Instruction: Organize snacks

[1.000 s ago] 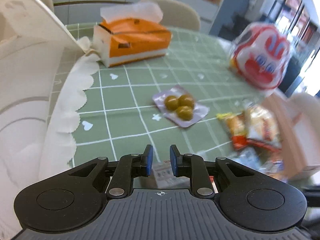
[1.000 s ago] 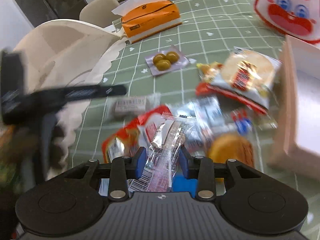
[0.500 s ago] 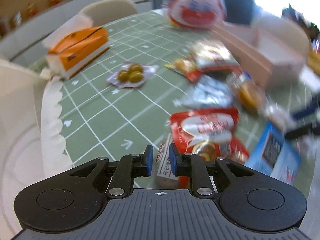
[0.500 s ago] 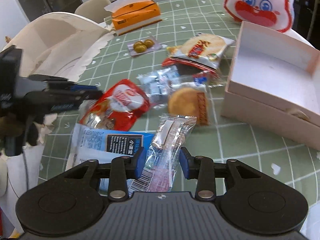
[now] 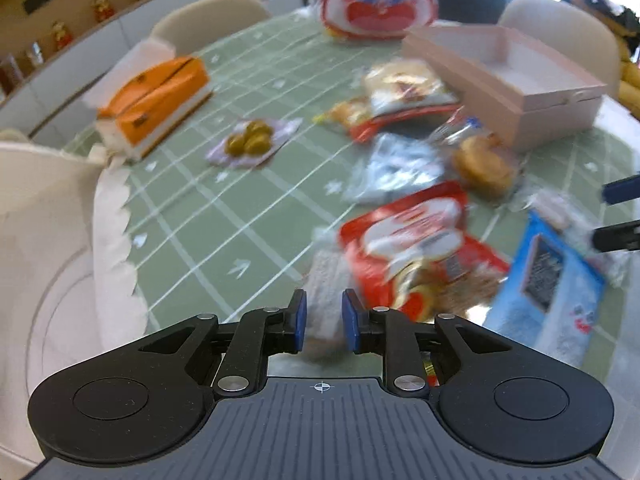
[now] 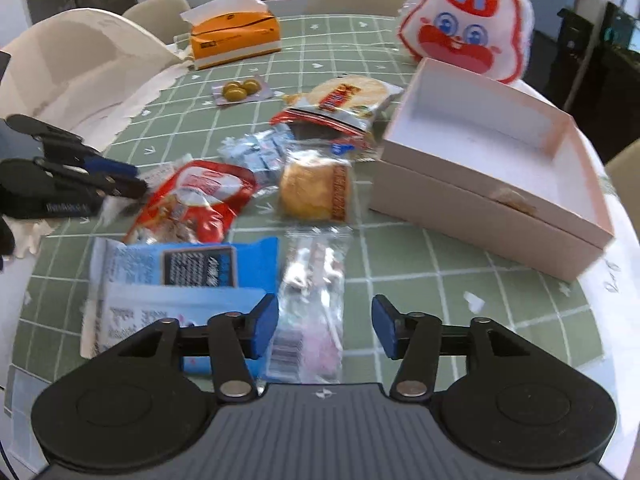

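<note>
Left claw [image 5: 322, 314] clamped on white snack bar [image 5: 326, 292], beside red pouch [image 5: 416, 240]. Right claw [image 6: 325, 326] jaws apart, clear packet [image 6: 314, 280] lying between on bench [image 6: 440, 256]; pink box [image 6: 492, 168] to right, blue pack [image 6: 180, 280] to left.

My right tool [image 6: 325, 326] is matt black plastic. Snack wrappers [image 6: 196, 196] at 10 o'clock are glossy film. Bench cloth [image 6: 404, 252]: matt. Pink box [image 6: 492, 200]: smooth card.
</note>
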`<state>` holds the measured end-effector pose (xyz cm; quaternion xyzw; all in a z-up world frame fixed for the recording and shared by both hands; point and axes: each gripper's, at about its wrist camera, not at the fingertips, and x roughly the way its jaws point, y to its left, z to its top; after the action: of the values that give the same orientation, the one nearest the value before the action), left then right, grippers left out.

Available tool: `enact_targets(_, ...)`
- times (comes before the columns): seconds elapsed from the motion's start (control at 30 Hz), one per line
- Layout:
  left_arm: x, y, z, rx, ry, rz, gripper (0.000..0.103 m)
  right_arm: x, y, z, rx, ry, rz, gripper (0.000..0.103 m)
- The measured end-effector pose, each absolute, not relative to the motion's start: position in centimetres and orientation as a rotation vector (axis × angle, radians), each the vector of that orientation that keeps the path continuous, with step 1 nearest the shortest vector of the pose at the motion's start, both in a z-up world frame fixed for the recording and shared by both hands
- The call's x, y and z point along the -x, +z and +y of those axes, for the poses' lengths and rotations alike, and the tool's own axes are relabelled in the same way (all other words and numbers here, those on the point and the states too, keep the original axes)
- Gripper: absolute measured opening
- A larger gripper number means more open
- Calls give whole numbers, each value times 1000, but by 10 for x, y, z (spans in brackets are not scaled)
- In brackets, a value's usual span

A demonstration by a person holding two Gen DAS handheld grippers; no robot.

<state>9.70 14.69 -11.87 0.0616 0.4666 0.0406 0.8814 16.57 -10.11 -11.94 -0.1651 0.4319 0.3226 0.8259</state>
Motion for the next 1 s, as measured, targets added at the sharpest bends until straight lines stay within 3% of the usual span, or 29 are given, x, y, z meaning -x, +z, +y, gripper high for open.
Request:
enact_targets(0.4,-112,-122,156,-33,57,966,40,-155,-138,-136,259,584,968,63)
enact_targets(0.53,-105,-123,162,-66,69,976,39,-151,-141,-139,251,580,958,68)
enact_targets(0.87,-103,-126,180,-27,122,996,44,-137,-152,-126,305,620,912,100)
enact_targets(1.0,-104,-127,185,47,138,991,46,-137,-155,-121,317,614,918,103)
